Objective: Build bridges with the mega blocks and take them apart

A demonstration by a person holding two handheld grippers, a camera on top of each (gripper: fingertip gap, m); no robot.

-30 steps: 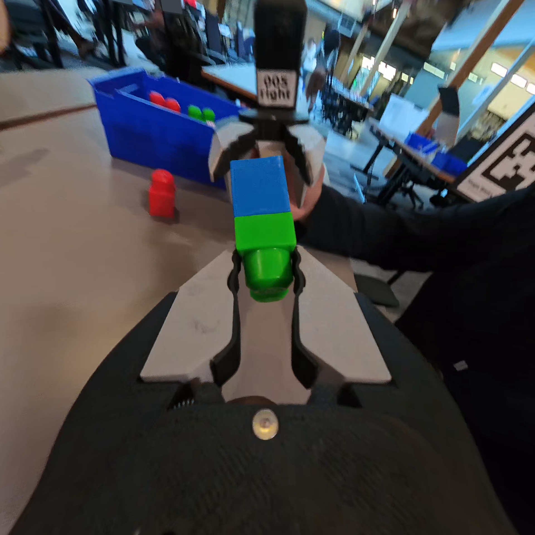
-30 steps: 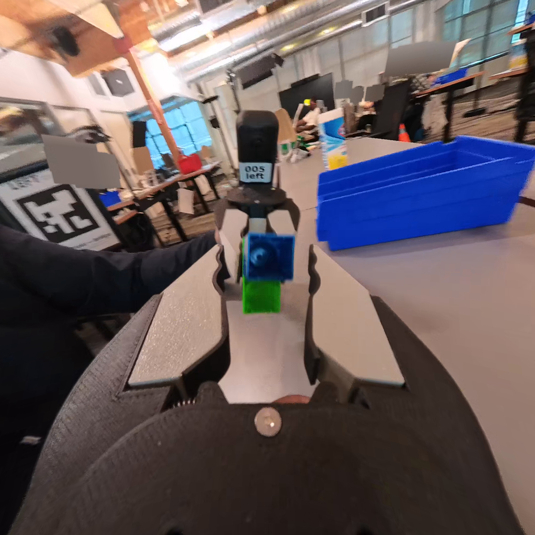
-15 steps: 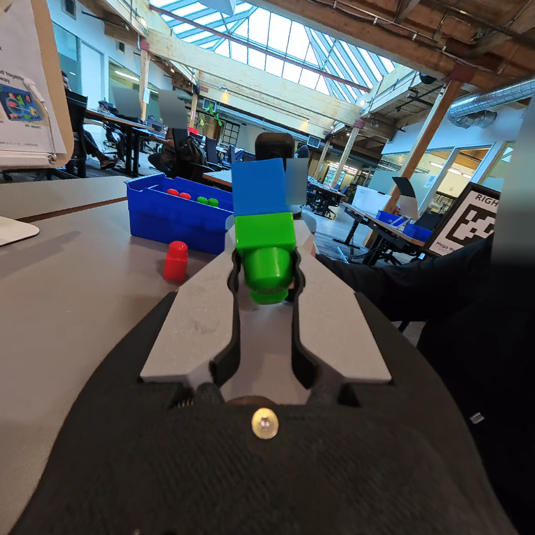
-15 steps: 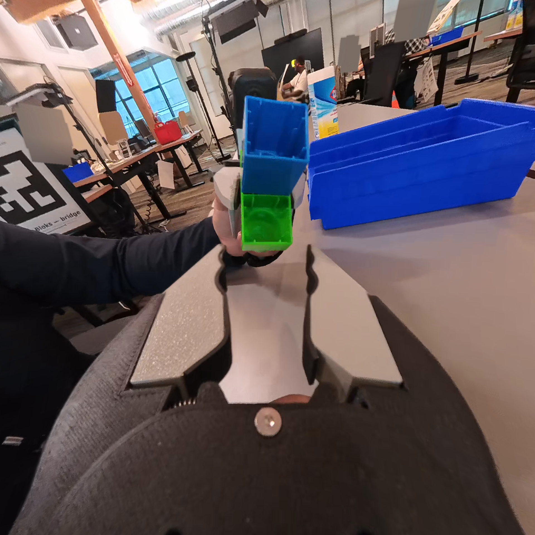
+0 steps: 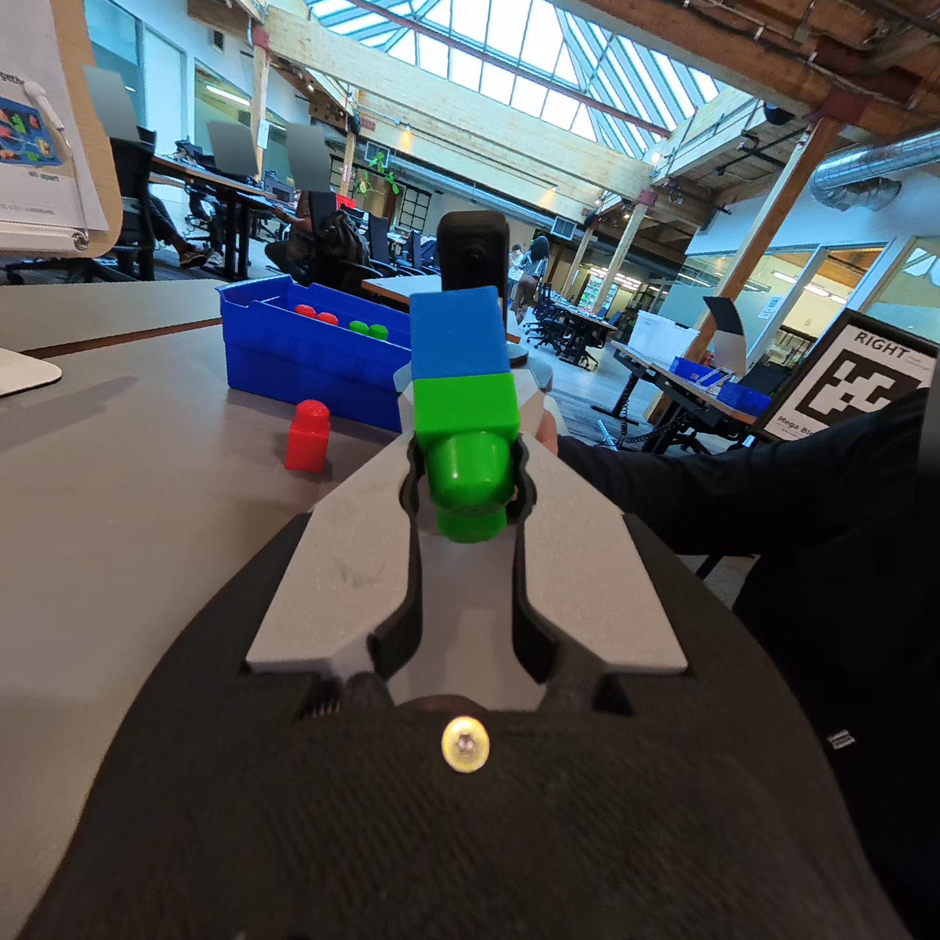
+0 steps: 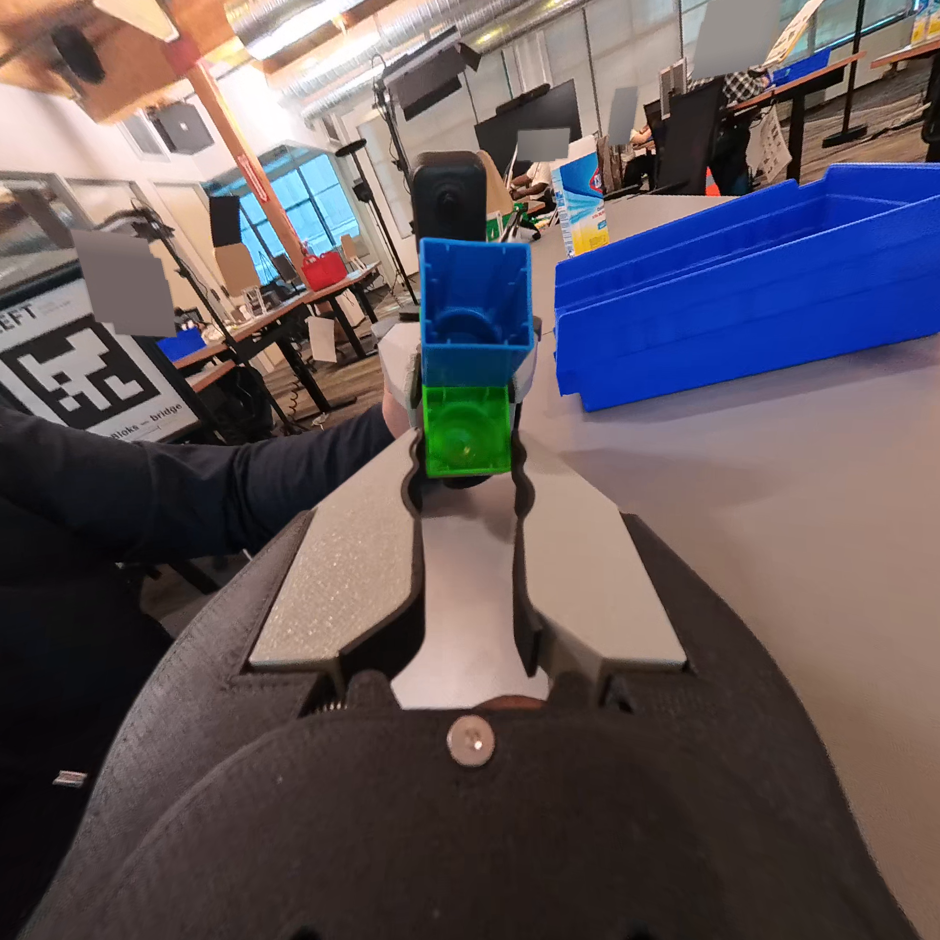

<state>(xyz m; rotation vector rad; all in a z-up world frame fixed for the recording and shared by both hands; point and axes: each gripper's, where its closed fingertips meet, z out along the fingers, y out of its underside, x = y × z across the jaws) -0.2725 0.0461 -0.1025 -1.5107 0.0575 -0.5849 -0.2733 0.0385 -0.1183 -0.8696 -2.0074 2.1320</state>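
Over the grey table [image 5: 127, 534], both claws apparently pinch the green block [image 5: 465, 412].

A black-and-white square-code sign [image 5: 859, 386] stands at the right edge of the left wrist view, with a printed word above the code and a line of small print below. A printed sheet [image 5: 35, 152] with a coloured picture hangs on a stand at upper left.

In the right wrist view, a second code sign [image 6: 76, 376] stands at far left, lettered likewise. A blue, white and yellow canister [image 6: 582, 211] on the table bears a brand label. A red lettered strip [image 6: 252, 178] runs down a post.
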